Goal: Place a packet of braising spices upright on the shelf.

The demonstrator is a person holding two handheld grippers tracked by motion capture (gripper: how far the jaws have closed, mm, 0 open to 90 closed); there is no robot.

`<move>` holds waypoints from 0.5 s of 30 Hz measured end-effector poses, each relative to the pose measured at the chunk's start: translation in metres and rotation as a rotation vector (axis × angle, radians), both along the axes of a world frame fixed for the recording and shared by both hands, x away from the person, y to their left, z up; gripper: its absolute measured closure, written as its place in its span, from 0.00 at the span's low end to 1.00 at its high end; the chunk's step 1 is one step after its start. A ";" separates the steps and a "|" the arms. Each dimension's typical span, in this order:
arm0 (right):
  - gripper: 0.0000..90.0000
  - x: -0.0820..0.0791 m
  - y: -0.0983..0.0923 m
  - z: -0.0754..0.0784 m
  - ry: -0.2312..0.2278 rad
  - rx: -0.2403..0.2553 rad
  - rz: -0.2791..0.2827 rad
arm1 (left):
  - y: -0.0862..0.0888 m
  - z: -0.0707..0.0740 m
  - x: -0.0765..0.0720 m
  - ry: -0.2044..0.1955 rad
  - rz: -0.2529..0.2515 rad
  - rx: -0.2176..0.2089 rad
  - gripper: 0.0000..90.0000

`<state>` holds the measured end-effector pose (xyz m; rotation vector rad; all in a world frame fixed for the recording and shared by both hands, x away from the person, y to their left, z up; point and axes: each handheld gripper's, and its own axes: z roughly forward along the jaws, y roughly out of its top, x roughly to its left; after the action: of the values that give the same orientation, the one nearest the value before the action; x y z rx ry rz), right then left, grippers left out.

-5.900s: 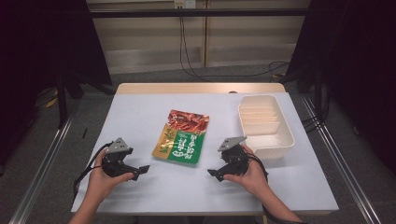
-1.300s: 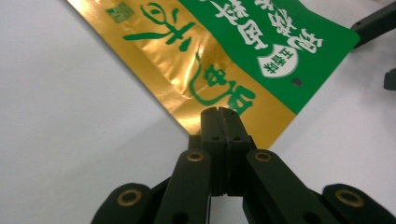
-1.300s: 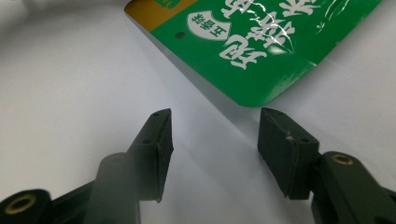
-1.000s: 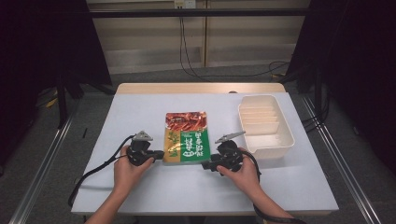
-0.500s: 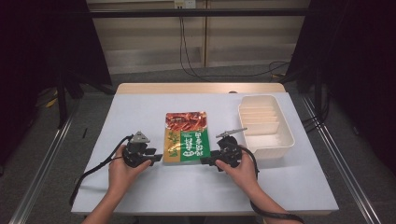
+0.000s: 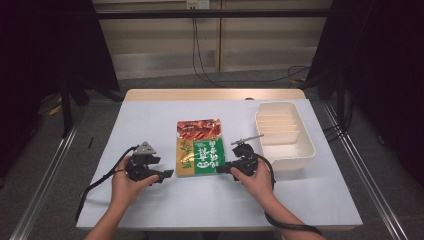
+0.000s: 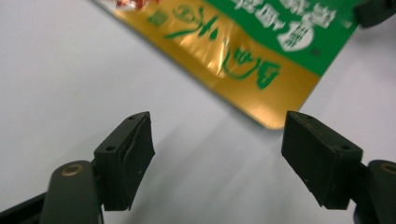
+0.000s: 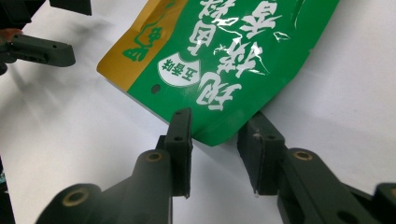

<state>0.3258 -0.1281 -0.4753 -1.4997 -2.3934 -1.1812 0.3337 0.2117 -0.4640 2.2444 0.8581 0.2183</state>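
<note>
Snack pouch (image 6: 200, 148) flat on white tabletop (image 6: 150, 120), 2 tongs at its near edge.
Right tongs (image 8: 214, 140) have just been closing, jaws straddling the pouch's green corner, pads not yet pressing; left tongs (image 7: 217, 158) have just been opening, released, gold corner just ahead; white tray (image 6: 283, 135) right of pouch.

grey floor (image 6: 40, 165); dark curtains (image 6: 45, 45); pale wall (image 6: 165, 35)
</note>
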 end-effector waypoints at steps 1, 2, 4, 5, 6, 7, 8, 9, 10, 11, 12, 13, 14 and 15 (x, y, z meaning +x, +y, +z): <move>0.75 0.000 -0.001 0.000 0.002 0.000 -0.004 | 0.001 0.001 0.000 0.003 0.000 0.013 0.23; 0.77 0.001 -0.002 0.000 0.000 -0.005 -0.005 | 0.002 0.001 0.000 0.011 -0.007 -0.008 0.22; 0.79 0.001 -0.002 -0.001 0.000 -0.008 -0.008 | 0.002 0.002 0.000 0.009 -0.010 -0.008 0.20; 0.83 0.001 -0.005 0.000 0.009 -0.020 -0.021 | 0.003 0.003 -0.001 -0.004 -0.018 0.000 0.19; 0.85 0.001 -0.006 0.001 0.021 -0.035 -0.030 | 0.003 0.003 -0.002 0.003 -0.026 0.003 0.18; 0.86 0.002 -0.008 0.000 0.013 -0.044 -0.027 | 0.003 0.002 -0.001 0.008 -0.029 -0.002 0.14; 0.88 0.002 -0.009 0.001 0.027 -0.048 -0.037 | 0.003 0.002 -0.002 0.008 -0.031 0.002 0.11; 0.90 0.003 -0.011 0.002 0.024 -0.055 -0.039 | 0.003 0.002 -0.002 -0.010 -0.039 0.015 0.09; 0.91 0.004 -0.012 0.004 0.025 -0.068 -0.045 | 0.003 0.002 -0.002 -0.010 -0.039 0.015 0.09; 0.92 0.004 -0.014 0.005 0.023 -0.073 -0.049 | 0.004 0.002 -0.002 -0.022 -0.036 0.012 0.08; 0.92 0.005 -0.015 0.006 0.014 -0.083 -0.047 | 0.003 0.002 -0.003 -0.010 -0.033 -0.004 0.07; 0.93 0.006 -0.016 0.008 0.020 -0.093 -0.048 | 0.004 0.003 -0.003 0.001 -0.033 -0.006 0.07; 0.93 0.006 -0.016 0.008 0.020 -0.093 -0.048 | 0.004 0.003 -0.003 0.001 -0.033 -0.006 0.05; 0.94 0.007 -0.017 0.009 0.017 -0.098 -0.055 | 0.004 0.003 -0.003 -0.006 -0.054 -0.014 0.05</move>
<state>0.3325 -0.1453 -0.4662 -1.6063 -2.4469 -1.0711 0.3306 0.2155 -0.4614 2.2496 0.7923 0.1927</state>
